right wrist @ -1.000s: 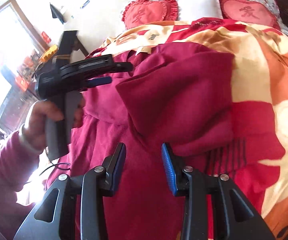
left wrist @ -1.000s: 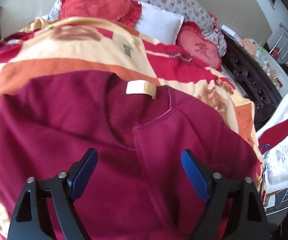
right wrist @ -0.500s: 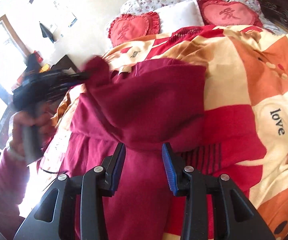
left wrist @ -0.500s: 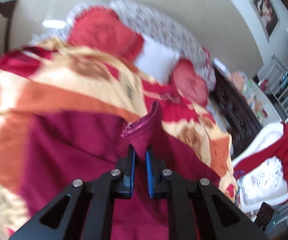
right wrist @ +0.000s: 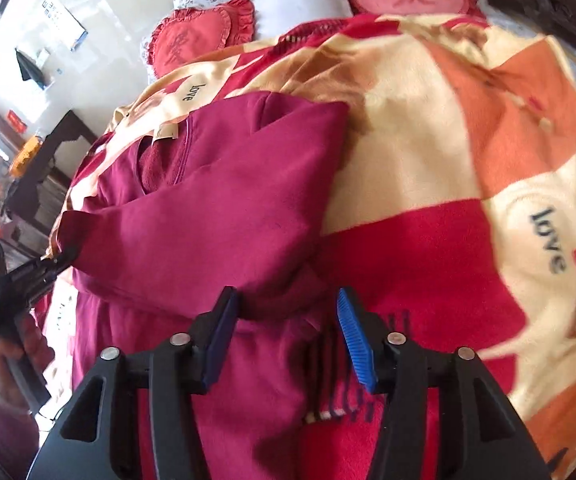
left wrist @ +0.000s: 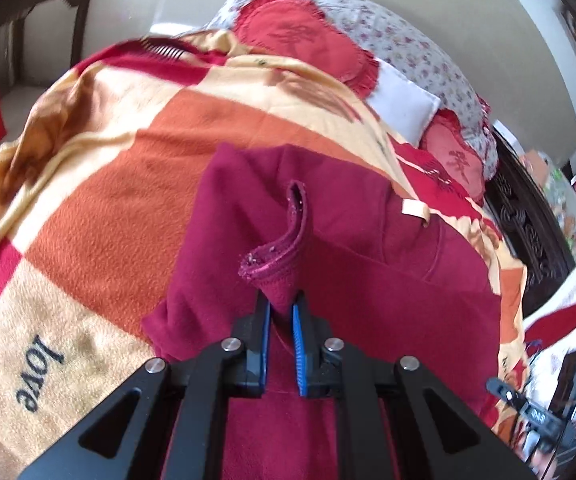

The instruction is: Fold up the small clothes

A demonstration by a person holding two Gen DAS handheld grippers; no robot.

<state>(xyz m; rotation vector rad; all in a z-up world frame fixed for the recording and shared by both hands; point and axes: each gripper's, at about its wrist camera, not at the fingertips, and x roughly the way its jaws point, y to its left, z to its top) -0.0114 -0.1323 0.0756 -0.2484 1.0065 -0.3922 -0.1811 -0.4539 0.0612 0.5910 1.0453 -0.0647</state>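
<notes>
Between the blue pads of the left gripper (left wrist: 280, 312) a bunched sleeve cuff (left wrist: 284, 256) of the maroon sweater (left wrist: 388, 280) is pinched tight, the jaws closed down to a narrow slit on the fleece. The cuff's hem curls up above the fingertips, showing its stitched edge. Seen from the right wrist, this gripper (right wrist: 58, 260) sits at the sweater's left edge, gripped by a hand (right wrist: 20, 352) in a pink sleeve (right wrist: 6, 432).

The right gripper (right wrist: 284, 312) hovers with its jaws partly open; the lower edge of the folded sleeve lies between the pads, which do not press on it.

The sweater lies spread on a fleece blanket (right wrist: 468, 128) of orange, cream and red squares printed with "love". One sleeve is folded across the body, and a cream neck label (left wrist: 415, 210) shows at the collar. Beyond the blanket, at the head of the bed, rest two red heart-shaped cushions (right wrist: 204, 38) with a white pillow (right wrist: 304, 0) between them. Dark wooden furniture (right wrist: 44, 168) stands beside the bed.
</notes>
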